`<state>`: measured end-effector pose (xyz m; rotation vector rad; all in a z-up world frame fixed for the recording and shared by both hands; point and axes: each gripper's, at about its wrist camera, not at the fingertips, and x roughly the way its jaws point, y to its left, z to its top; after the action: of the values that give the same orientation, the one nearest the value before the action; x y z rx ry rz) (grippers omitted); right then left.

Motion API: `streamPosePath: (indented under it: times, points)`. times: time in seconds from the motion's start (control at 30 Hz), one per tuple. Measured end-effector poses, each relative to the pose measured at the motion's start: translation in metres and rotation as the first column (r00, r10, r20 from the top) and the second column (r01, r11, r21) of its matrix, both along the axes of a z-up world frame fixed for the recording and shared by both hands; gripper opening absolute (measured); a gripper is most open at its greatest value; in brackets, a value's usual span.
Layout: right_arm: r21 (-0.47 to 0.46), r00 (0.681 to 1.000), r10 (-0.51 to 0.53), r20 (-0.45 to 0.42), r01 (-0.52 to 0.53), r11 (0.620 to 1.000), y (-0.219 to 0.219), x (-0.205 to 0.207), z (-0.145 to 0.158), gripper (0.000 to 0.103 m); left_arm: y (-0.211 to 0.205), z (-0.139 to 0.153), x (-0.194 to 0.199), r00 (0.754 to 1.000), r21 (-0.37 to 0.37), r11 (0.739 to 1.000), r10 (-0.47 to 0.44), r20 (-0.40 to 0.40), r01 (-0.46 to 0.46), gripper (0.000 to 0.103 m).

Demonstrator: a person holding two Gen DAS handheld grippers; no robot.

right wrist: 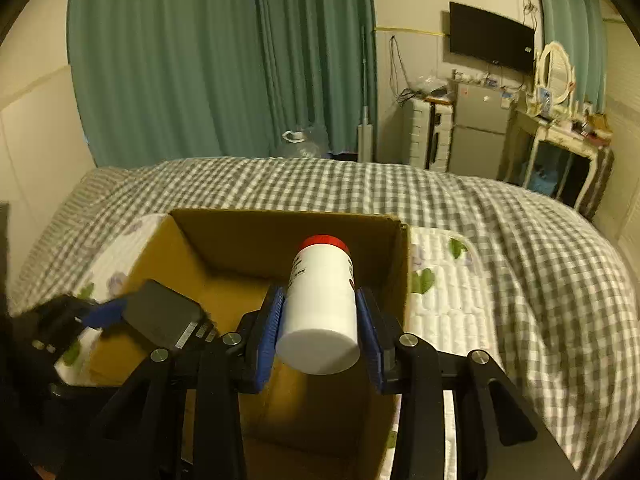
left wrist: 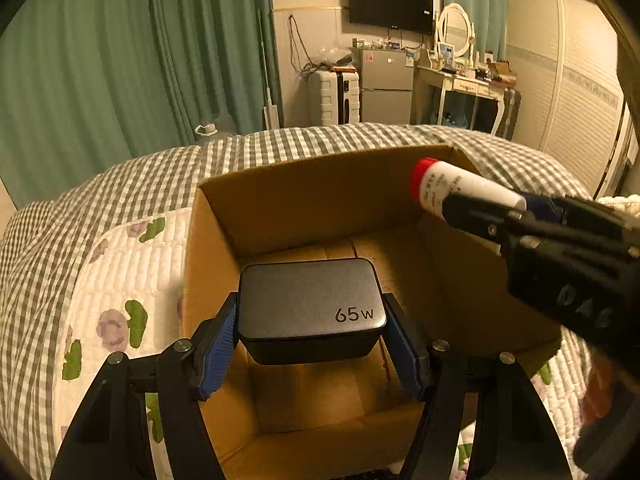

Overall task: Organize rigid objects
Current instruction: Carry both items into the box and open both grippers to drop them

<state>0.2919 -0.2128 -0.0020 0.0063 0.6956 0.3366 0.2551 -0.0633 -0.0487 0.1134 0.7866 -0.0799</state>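
Blue pads of your left claw (left wrist: 310, 344) pinch a grey charger (left wrist: 311, 308) by its two side faces. It hangs over the open box (left wrist: 312, 196), above the bare floor, "65W" face up.

Right claw (right wrist: 318, 330) pinches a white bottle (right wrist: 322, 304) round its body, red cap forward, flat base toward the camera. It hangs over the box too, nearer the right wall. In the left view the bottle (left wrist: 460, 190) crosses above the right rim, cap pointing in.

Box sits on the bed (right wrist: 500, 240), on a floral quilt over checked cover. Soft ground, likely to give.

Step in hand, as I judge it: lowering both into the box.
- Take each piece down close to the floor before you spread the pads. A drop could bounce.
- Keep the two claws well apart. One side each.
- Mind the right wall with the bottle hand.

Axes:
- Bottle's long axis runs along the fingers, away from you, cap slightly raised. Released like this it lands on its side and may roll, so tip it base down or lay it against a wall.
- Charger's long side lies across the pads, broad face level. It should sit flat.
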Motion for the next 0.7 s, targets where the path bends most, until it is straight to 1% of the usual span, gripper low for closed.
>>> streamPosePath:
  times: [0.03,0.07,0.1,0.13,0.17,0.2,0.23,0.37,0.4,0.47,0.53,0.6,0.7]
  points:
    - [0.017,1.0,0.009,-0.006,-0.009,1.0,0.0,0.0,0.002,0.037,-0.002,0.0,-0.001,1.0,-0.002,1.0,0.0,-0.007,0.0,0.069]
    - [0.038,1.0,0.011,-0.004,-0.011,0.999,-0.001,0.0,0.006,0.04,-0.002,0.0,-0.002,1.0,-0.008,1.0,-0.003,-0.01,0.002,0.069]
    - [0.039,1.0,0.009,0.002,-0.009,0.999,-0.001,-0.001,0.012,0.044,-0.003,0.003,-0.006,1.0,-0.01,1.0,-0.008,-0.007,0.008,0.07]
    - [0.035,1.0,0.001,0.014,-0.001,0.999,-0.003,-0.003,0.019,0.057,-0.004,0.008,-0.013,1.0,-0.009,1.0,-0.018,0.025,0.018,0.07]
    - [0.035,0.999,-0.011,0.03,0.01,0.999,-0.003,-0.007,0.026,0.066,-0.005,0.015,-0.02,0.998,0.002,1.0,-0.021,0.066,0.02,0.073]
    - [0.039,0.999,-0.015,0.047,0.014,0.999,-0.005,-0.012,0.035,0.066,-0.007,0.024,-0.029,0.995,0.019,1.0,-0.014,0.102,0.012,0.077]
    - [0.038,0.998,-0.018,0.057,0.016,0.999,-0.007,-0.017,0.043,0.066,-0.006,0.033,-0.036,0.993,0.03,1.0,-0.005,0.118,0.002,0.083]
    - [-0.022,0.995,-0.045,0.087,0.047,0.999,-0.014,-0.046,0.081,0.067,0.003,0.07,-0.067,0.99,0.004,1.0,0.027,0.137,-0.028,0.084]
    - [-0.021,0.995,-0.045,0.088,0.047,0.999,-0.016,-0.053,0.089,0.068,0.006,0.08,-0.077,0.989,0.001,0.999,0.04,0.143,-0.041,0.084]
    - [-0.042,0.995,-0.044,0.088,0.048,0.998,-0.019,-0.074,0.107,0.08,0.011,0.099,-0.096,0.984,0.0,0.999,0.047,0.17,-0.048,0.084]
    - [-0.067,0.993,-0.041,0.112,0.049,0.997,-0.019,-0.101,0.126,0.083,0.013,0.116,-0.118,0.978,0.012,0.998,0.051,0.202,-0.054,0.087]
    - [-0.081,0.992,-0.034,0.124,0.044,0.996,-0.02,-0.127,0.141,0.09,0.019,0.132,-0.14,0.972,0.021,0.998,0.055,0.229,-0.062,0.088]
    - [-0.118,0.989,-0.045,0.139,0.061,0.991,-0.019,-0.166,0.154,0.093,0.028,0.151,-0.169,0.97,0.014,0.998,0.05,0.237,-0.055,0.089]
